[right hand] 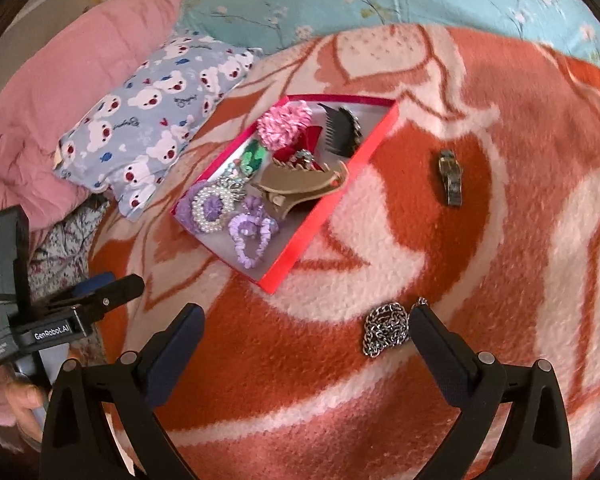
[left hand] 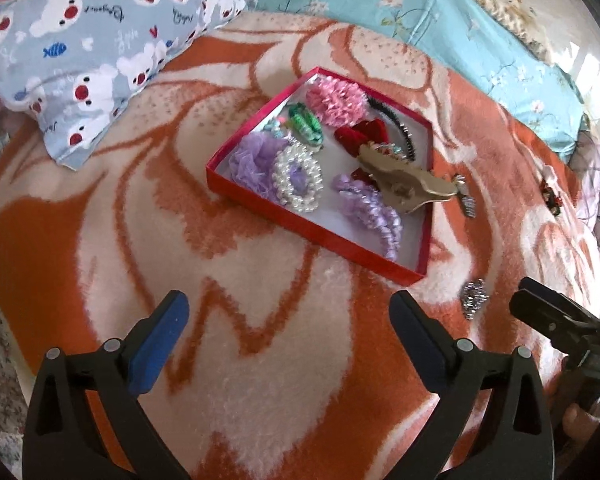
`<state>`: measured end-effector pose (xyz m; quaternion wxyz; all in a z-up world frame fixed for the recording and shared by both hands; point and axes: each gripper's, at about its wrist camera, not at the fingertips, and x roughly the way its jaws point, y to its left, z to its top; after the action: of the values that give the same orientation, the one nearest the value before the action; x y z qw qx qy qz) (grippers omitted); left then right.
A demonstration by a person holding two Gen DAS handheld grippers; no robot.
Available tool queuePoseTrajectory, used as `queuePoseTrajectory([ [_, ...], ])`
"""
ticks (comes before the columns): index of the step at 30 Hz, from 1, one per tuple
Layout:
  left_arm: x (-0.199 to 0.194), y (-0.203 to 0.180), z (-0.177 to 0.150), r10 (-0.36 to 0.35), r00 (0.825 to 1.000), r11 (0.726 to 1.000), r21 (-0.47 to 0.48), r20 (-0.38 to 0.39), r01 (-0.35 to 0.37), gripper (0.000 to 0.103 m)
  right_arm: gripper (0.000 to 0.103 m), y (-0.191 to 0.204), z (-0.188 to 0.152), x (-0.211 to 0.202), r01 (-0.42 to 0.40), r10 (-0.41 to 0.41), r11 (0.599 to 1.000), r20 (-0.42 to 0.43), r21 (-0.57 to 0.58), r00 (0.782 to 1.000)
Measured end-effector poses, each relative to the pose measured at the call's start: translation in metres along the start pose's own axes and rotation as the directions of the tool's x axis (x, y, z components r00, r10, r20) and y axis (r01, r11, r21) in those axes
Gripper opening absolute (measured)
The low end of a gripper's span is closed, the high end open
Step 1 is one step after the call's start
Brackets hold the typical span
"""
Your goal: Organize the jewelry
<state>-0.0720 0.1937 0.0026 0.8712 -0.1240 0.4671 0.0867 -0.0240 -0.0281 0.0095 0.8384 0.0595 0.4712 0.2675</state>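
Note:
A shallow red box point(left hand: 312, 233) lies on the orange and cream blanket point(left hand: 260, 360). It holds a pink scrunchie point(left hand: 334, 102), a pearl-ringed scrunchie point(left hand: 298, 178), a lilac scrunchie point(left hand: 370, 210), a tan claw clip point(left hand: 404, 178), a black comb point(right hand: 336, 132) and other hair pieces. My left gripper point(left hand: 288, 304) stands open and empty, short of the box's near corner. My right gripper point(right hand: 306, 316) is open too. A silver chain point(right hand: 386, 332) lies bunched on the blanket just inside its right finger. A small watch point(right hand: 450, 178) lies to the right of the box point(right hand: 324, 216).
A bear-print pillow point(left hand: 84, 52) sits to the left of the box, with a teal floral quilt point(left hand: 420, 8) behind and a pink cover point(right hand: 60, 92) at far left. A small dark red item point(left hand: 552, 200) lies near the blanket's right edge. A hand point(right hand: 24, 400) holds the left gripper point(right hand: 120, 282).

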Motion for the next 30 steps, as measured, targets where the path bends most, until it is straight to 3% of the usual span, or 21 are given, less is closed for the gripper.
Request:
queuePoseTrajectory([
  [7, 0.017, 0.003, 0.013, 0.065, 0.998, 0.998, 0.012, -0.027, -0.065, 0.101, 0.103, 0.007, 0.011, 0.022, 0.021, -0.021, 1.0, -0.032, -0.001, 0.999],
  [13, 0.012, 0.001, 0.025, 0.131, 0.991, 0.991, 0.043, 0.001, -0.131, 0.101, 0.103, 0.022, 0.031, 0.034, 0.032, -0.035, 0.998, -0.053, -0.055, 0.998],
  [19, 0.001, -0.006, 0.028, 0.161, 0.986, 0.985, 0.055, 0.032, -0.162, 0.101, 0.103, 0.028, 0.048, 0.035, 0.045, -0.048, 0.995, -0.039, -0.084, 0.998],
  [30, -0.007, -0.015, 0.024, 0.17, 0.984, 0.982, 0.07, 0.048, -0.173, 0.101, 0.103, 0.041, 0.046, 0.024, 0.044, -0.044, 0.988, 0.004, -0.149, 0.999],
])
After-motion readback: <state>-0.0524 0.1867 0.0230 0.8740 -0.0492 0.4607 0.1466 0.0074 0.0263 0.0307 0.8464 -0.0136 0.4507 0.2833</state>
